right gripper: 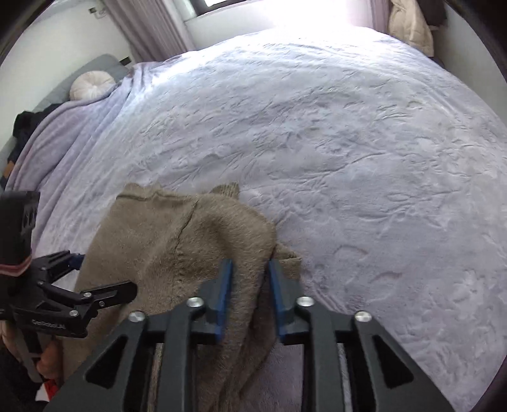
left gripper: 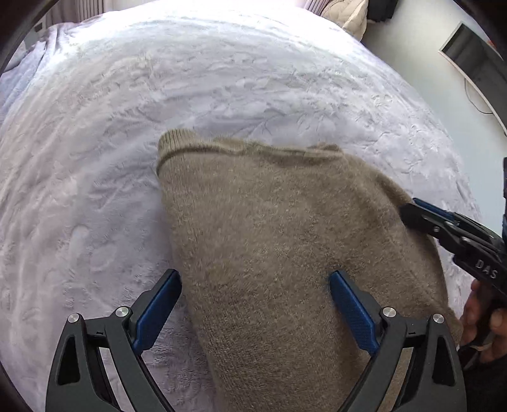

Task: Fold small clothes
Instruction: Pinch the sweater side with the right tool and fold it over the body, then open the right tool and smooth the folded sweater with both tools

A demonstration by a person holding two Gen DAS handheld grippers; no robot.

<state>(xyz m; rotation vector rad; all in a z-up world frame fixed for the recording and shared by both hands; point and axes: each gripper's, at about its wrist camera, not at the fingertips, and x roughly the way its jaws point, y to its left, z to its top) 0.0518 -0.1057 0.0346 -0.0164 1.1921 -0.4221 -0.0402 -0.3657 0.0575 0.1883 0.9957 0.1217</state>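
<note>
A small tan knitted sweater point(left gripper: 279, 234) lies on the lavender bedspread point(left gripper: 158, 95), ribbed hem at the far end. My left gripper point(left gripper: 255, 279) is open, its blue fingers straddling the sweater's near left part just above it. My right gripper point(right gripper: 248, 264) is shut on a bunched fold of the sweater point(right gripper: 190, 241) at its right edge and lifts it slightly. In the left wrist view the right gripper point(left gripper: 408, 209) shows at the sweater's right side. In the right wrist view the left gripper point(right gripper: 104, 275) shows at the left.
The bedspread point(right gripper: 348, 158) covers a wide bed. A round white cushion point(right gripper: 90, 84) and dark clothes point(right gripper: 25, 126) lie far left. A beige jacket point(right gripper: 408, 25) hangs at the back. A framed panel point(left gripper: 472, 54) leans by the wall on the right.
</note>
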